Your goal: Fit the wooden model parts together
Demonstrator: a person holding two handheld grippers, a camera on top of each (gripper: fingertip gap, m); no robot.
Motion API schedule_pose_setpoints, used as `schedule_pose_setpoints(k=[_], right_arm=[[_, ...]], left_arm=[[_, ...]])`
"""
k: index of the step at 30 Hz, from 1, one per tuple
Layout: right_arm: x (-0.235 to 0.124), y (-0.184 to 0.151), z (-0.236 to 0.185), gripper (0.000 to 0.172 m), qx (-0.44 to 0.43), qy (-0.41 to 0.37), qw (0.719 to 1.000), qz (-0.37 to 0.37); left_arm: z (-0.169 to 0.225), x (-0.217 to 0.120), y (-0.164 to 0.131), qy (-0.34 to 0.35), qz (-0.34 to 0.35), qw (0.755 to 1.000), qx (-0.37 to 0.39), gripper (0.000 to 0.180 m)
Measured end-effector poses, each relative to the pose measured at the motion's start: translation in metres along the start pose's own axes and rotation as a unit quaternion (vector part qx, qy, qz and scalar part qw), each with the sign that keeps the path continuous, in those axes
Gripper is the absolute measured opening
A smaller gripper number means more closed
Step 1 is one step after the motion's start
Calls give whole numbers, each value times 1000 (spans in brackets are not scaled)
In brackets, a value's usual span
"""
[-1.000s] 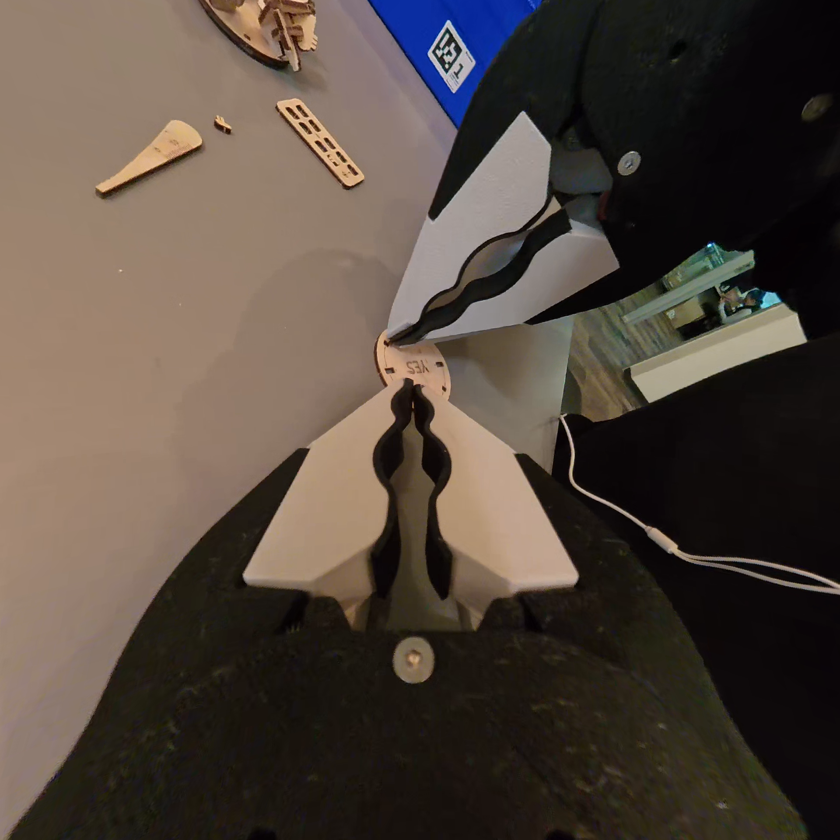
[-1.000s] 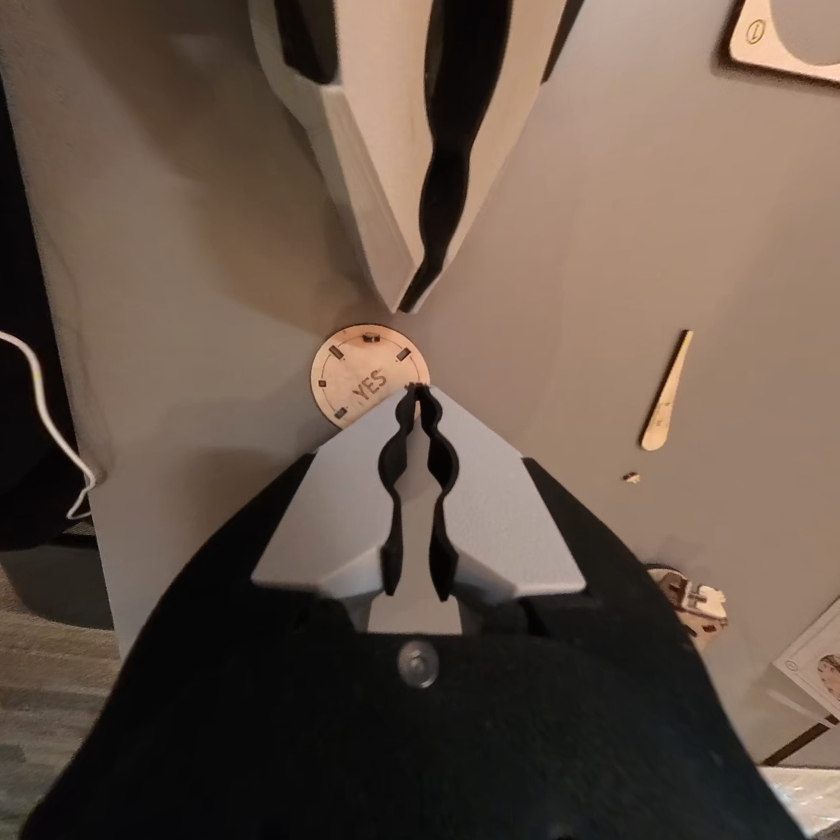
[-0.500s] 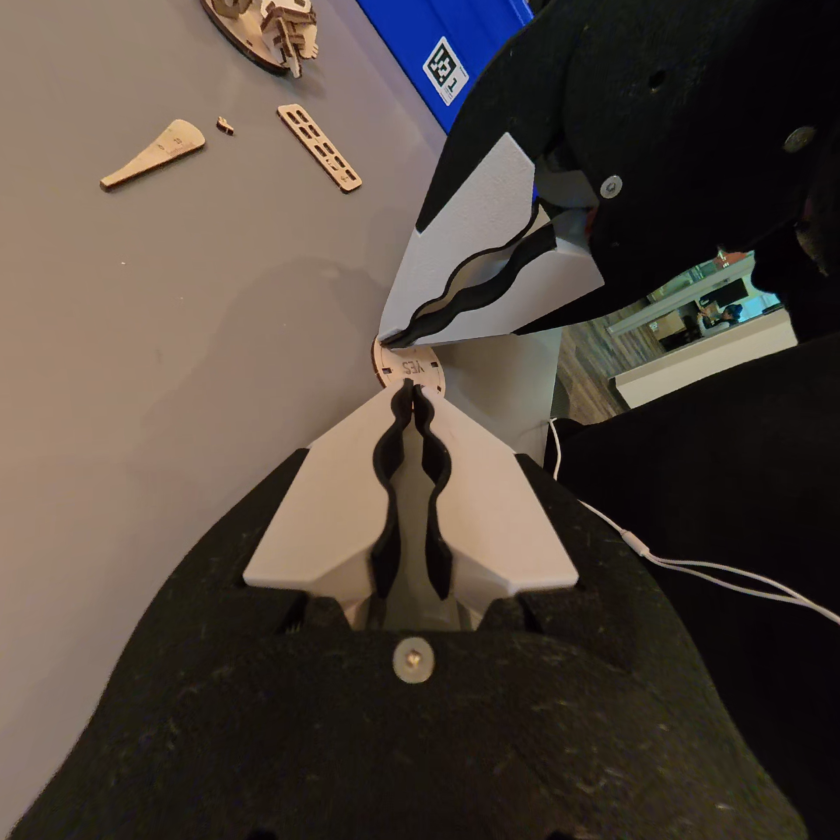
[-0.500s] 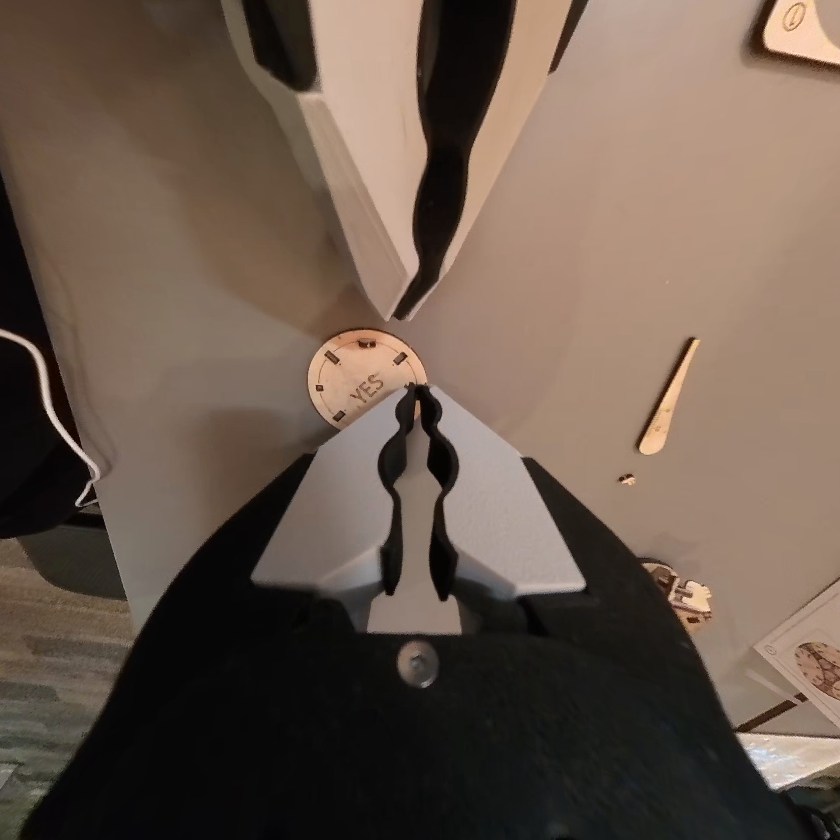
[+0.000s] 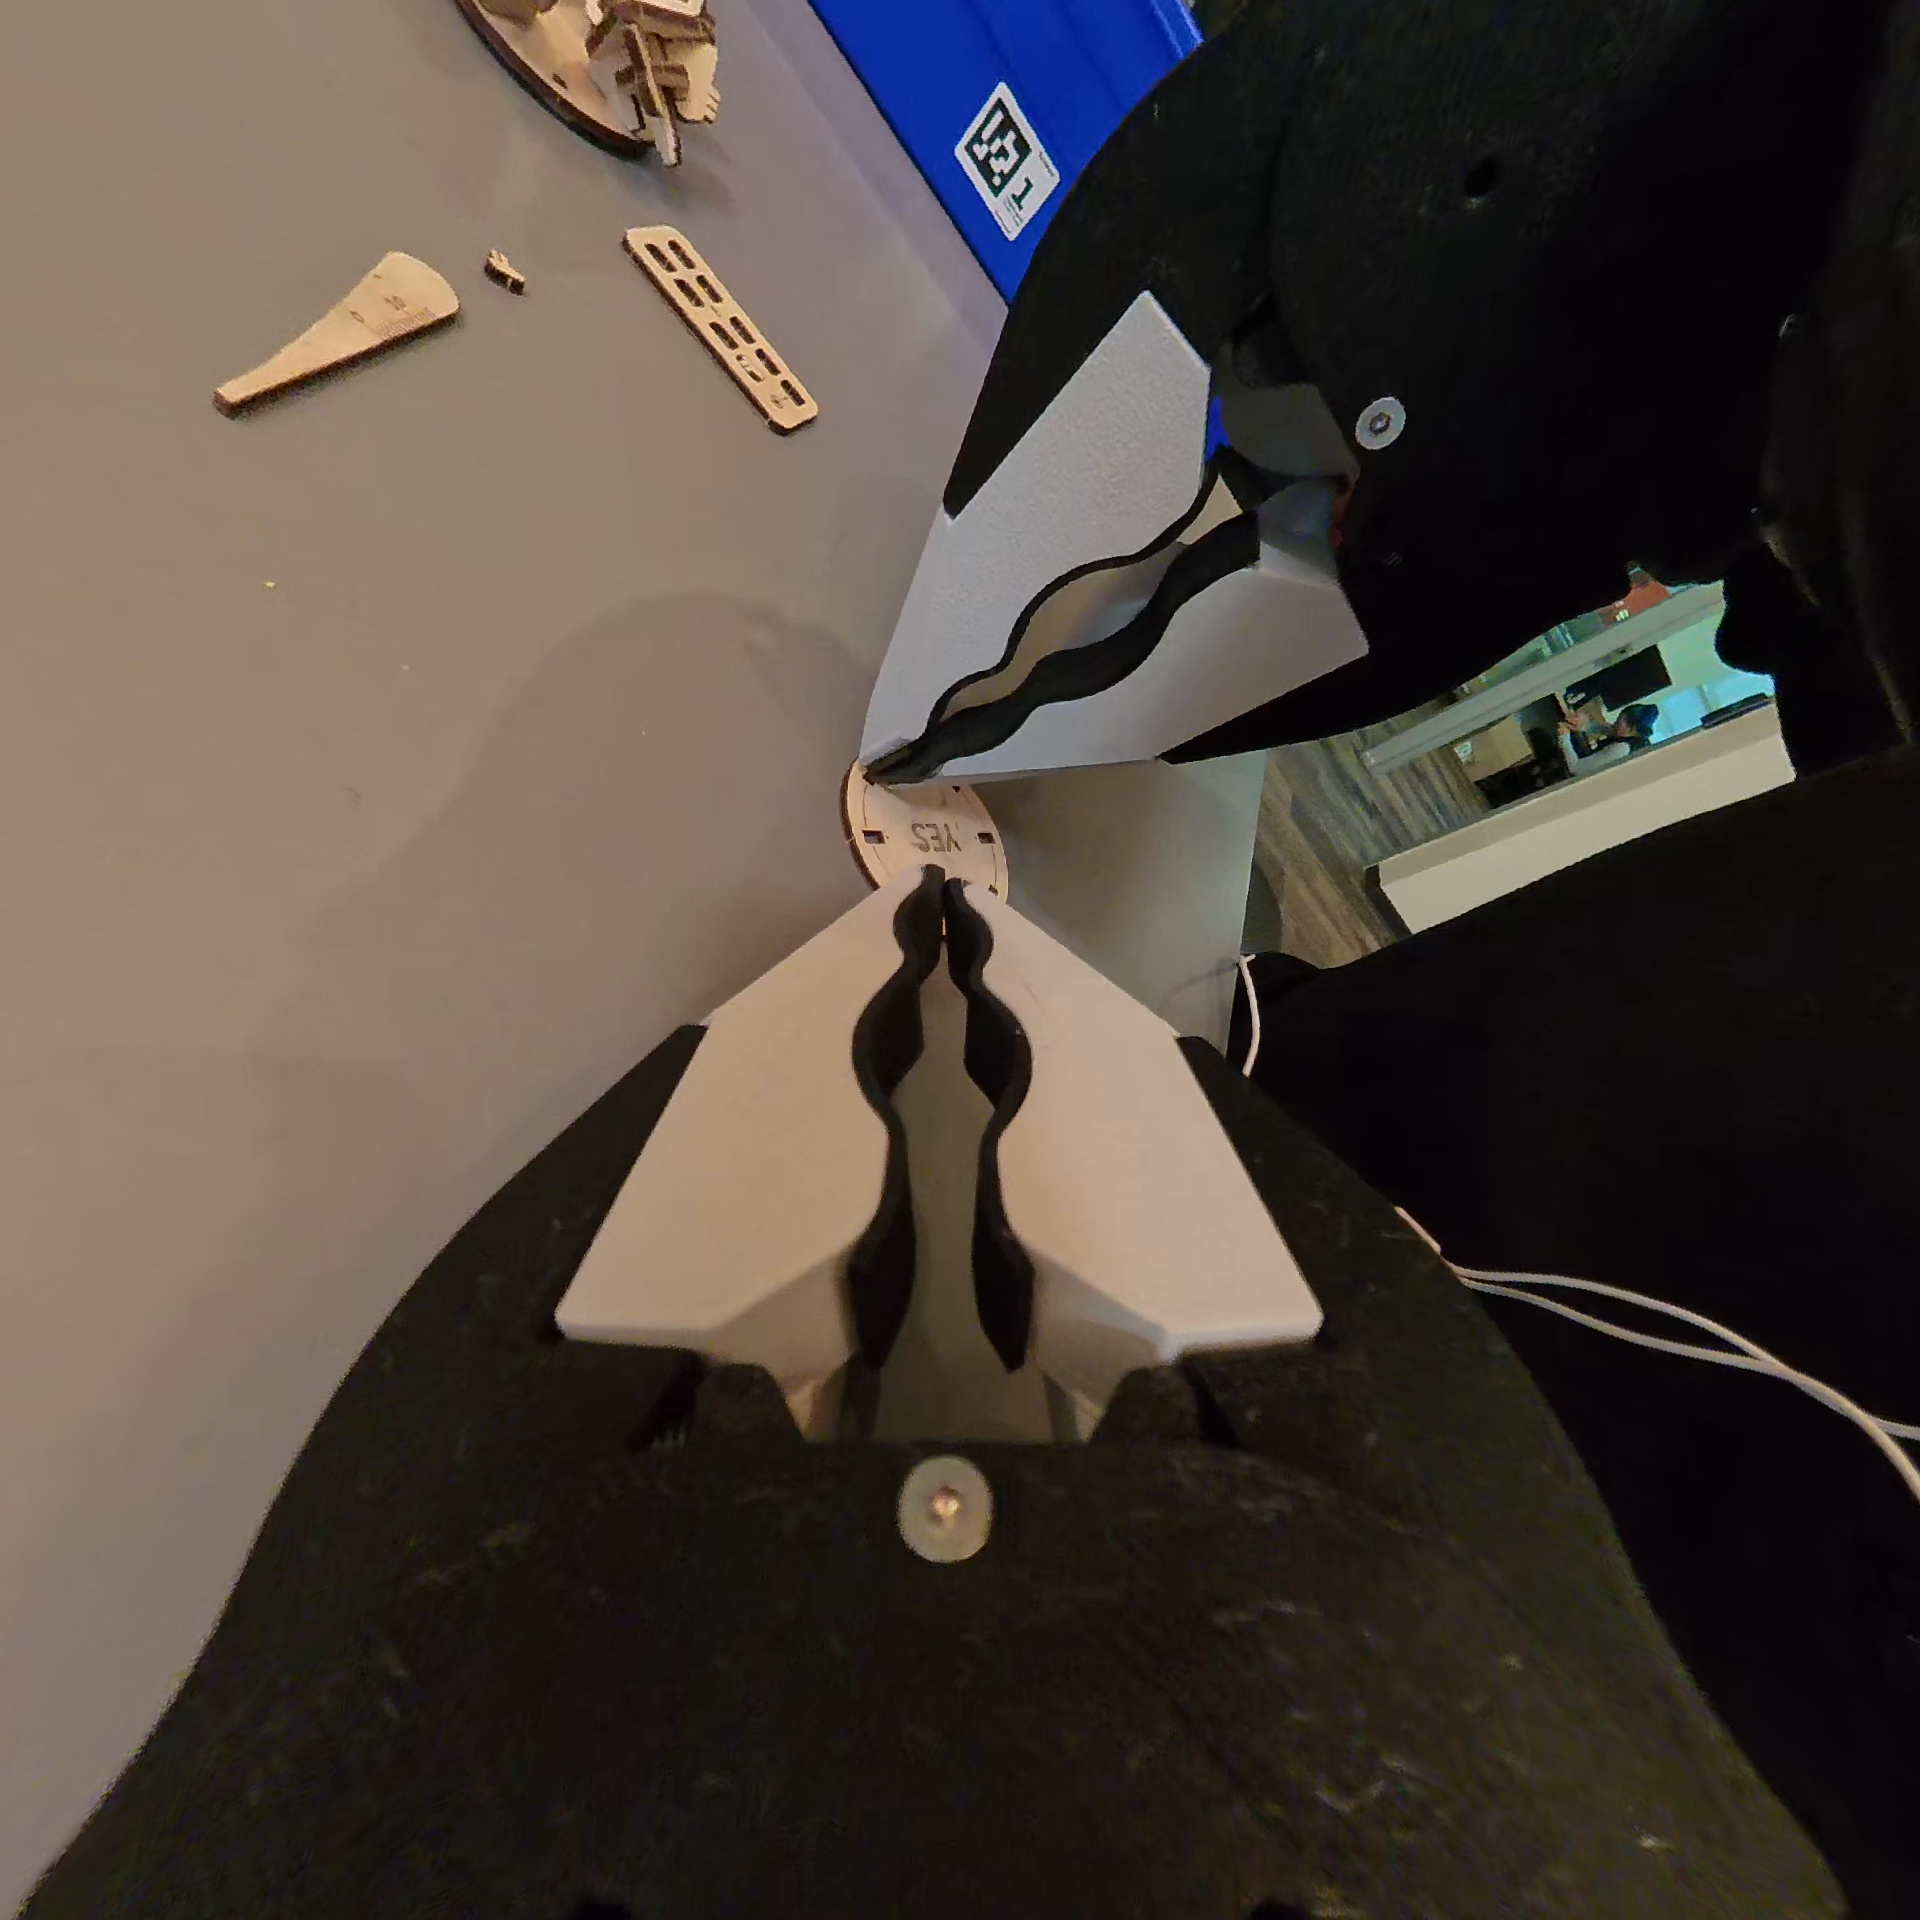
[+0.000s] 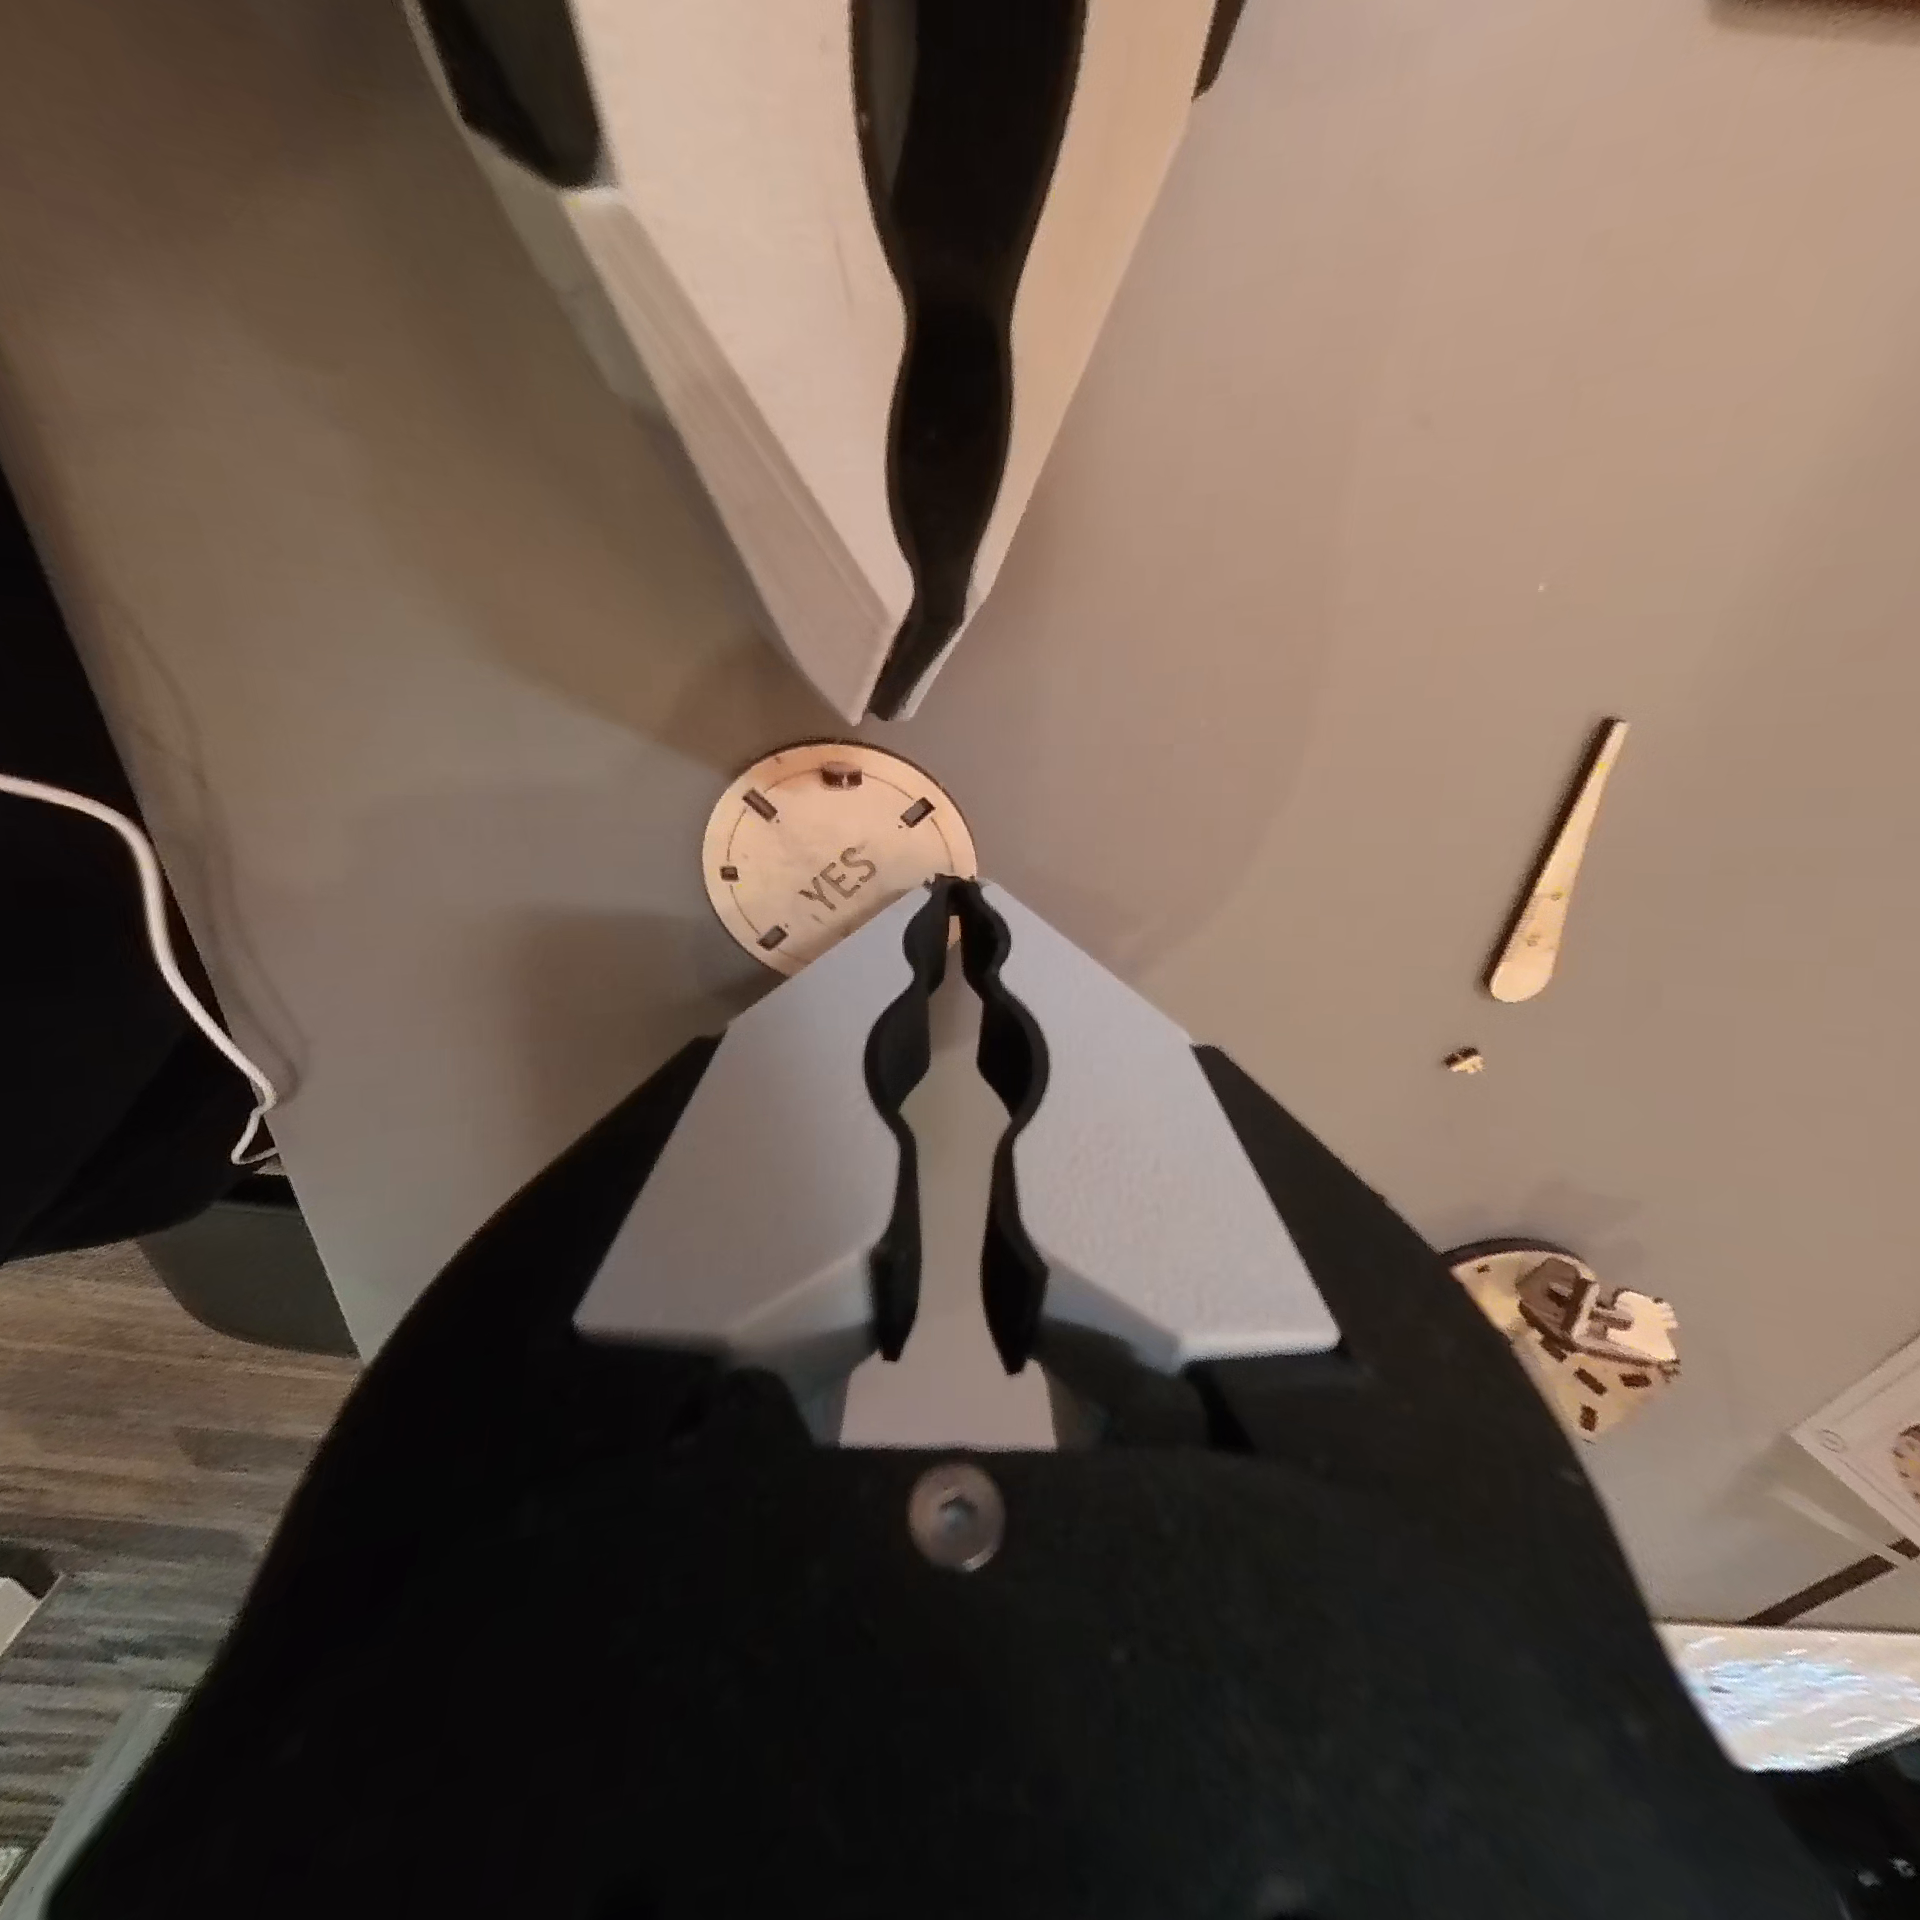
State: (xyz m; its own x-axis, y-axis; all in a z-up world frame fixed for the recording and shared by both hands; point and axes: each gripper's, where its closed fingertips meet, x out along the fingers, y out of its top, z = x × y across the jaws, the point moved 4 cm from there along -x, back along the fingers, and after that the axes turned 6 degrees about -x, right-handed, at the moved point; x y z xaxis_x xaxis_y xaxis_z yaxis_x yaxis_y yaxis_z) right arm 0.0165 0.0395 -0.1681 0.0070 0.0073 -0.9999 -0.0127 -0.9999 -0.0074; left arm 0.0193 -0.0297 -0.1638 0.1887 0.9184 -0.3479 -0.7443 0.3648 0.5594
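While shut, hand-held grippers [image 5: 932, 878] flank wooden disc [image 5: 920, 831].

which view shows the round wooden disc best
The right wrist view: nearly the whole face of the round wooden disc shows, slots included, with only its lower right edge behind the right gripper. The left wrist view shows the disc foreshortened, squeezed between both shut grippers' tips, the left gripper covering its near edge.

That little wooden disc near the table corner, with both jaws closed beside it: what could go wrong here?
The wooden disc lies close to the grey table's edge, so a nudge might push it off. Both grippers crowd the disc from opposite sides and might bump each other. A white cable hangs nearby and could snag.
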Motion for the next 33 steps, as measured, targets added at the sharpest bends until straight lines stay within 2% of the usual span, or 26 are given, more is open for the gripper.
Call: schedule_pose_setpoints(k=[23, 33], right_arm=[[1, 2, -1, 0, 5, 10, 1000, -18], [2, 0, -1, 0, 17, 9, 1000, 2]], left_arm=[[0, -1, -1, -4, -3, 1000, -3, 0], [0, 0, -1, -5, -5, 1000, -2, 0]])
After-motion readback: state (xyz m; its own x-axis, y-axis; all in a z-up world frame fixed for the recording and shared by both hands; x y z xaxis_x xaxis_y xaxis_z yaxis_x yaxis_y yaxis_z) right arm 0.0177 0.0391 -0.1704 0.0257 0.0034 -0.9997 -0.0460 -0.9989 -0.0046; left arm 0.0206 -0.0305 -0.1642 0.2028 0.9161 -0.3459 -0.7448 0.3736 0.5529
